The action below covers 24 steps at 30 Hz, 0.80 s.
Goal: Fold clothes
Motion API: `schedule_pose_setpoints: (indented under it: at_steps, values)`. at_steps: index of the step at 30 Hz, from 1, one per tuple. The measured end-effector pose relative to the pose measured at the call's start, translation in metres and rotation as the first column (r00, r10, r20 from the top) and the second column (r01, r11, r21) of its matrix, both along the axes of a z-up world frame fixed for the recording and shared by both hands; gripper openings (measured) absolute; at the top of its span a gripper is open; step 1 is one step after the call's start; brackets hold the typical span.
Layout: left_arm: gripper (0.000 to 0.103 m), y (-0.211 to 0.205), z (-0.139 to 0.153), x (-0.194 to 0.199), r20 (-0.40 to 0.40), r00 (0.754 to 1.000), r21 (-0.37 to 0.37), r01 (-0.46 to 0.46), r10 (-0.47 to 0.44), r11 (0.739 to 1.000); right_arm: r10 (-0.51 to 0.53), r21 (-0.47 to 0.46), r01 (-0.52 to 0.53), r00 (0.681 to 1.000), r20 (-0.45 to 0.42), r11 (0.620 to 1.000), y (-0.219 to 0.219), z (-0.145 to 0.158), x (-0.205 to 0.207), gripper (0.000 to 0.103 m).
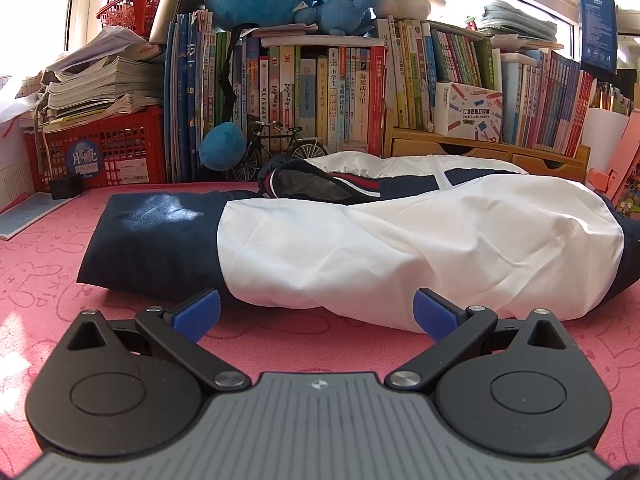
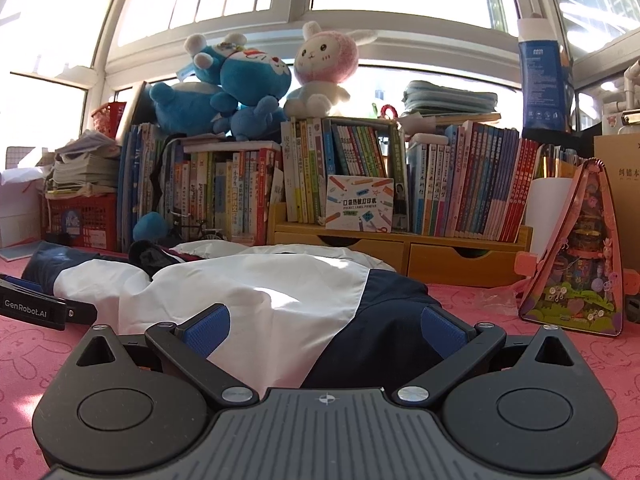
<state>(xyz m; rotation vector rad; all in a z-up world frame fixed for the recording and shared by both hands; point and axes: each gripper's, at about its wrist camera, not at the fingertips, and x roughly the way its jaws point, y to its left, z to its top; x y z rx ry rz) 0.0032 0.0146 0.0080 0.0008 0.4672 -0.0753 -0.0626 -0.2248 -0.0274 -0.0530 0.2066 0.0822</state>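
A white and navy jacket point(image 1: 400, 240) lies across the pink bunny-print cloth point(image 1: 40, 280), with a navy sleeve end at its left and the striped collar at the back. My left gripper point(image 1: 316, 314) is open and empty, low over the cloth just in front of the jacket's near edge. In the right wrist view the jacket point(image 2: 260, 304) lies right under my right gripper point(image 2: 326, 328), which is open with the white and navy fabric between its blue pads point(image 2: 208, 330), not clamped. The left gripper's body point(image 2: 36, 310) shows at the left edge.
A row of books point(image 1: 320, 92) and a wooden drawer shelf point(image 2: 400, 252) line the back, with plush toys point(image 2: 240, 80) on top. A red crate point(image 1: 100, 152) with paper stacks stands at the left. A pink toy case point(image 2: 576, 256) stands at the right.
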Motion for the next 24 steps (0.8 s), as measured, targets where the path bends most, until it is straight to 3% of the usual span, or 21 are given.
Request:
schedule_pose_setpoints:
  at_steps: [5,11,14,16,18,20,23,24]
  values:
    - [0.103,-0.003,-0.001,0.002,-0.011,1.000,0.014,-0.003,0.003,1.000,0.061,-0.045,-0.066,0.992,-0.110,0.997,0.011,-0.001,0.022,0.103]
    - [0.103,-0.005,-0.004,0.004,-0.032,0.999,0.025,0.004,-0.003,1.000,0.090,-0.230,-0.130,0.980,-0.176,0.964,0.051,0.008,0.059,0.103]
    - [0.103,-0.003,-0.005,0.006,-0.040,0.999,0.014,0.003,-0.003,1.000,0.101,-0.276,-0.186,0.949,-0.298,0.943,0.068,0.005,0.090,0.103]
    - [0.103,-0.002,-0.005,0.006,-0.044,0.999,0.005,0.002,-0.001,1.000,0.141,-0.211,-0.233,0.916,-0.376,0.949,0.066,0.004,0.096,0.092]
    - [0.103,0.000,-0.005,0.005,-0.040,0.999,-0.007,-0.002,0.002,1.000,0.182,-0.151,-0.271,0.881,-0.436,0.951,0.062,0.005,0.097,0.044]
    - [0.103,0.002,-0.004,0.004,-0.034,0.999,-0.019,-0.004,0.003,1.000,0.196,-0.158,-0.298,0.865,-0.462,0.942,0.058,0.009,0.083,0.026]
    - [0.103,0.004,-0.004,0.005,-0.035,0.999,-0.034,-0.001,0.000,0.999,0.243,-0.126,-0.348,0.830,-0.503,0.929,0.048,0.014,0.061,0.021]
    - [0.103,0.005,-0.004,0.006,-0.036,0.999,-0.035,-0.001,0.000,0.999,0.230,-0.135,-0.331,0.845,-0.483,0.934,0.047,0.020,0.066,0.021]
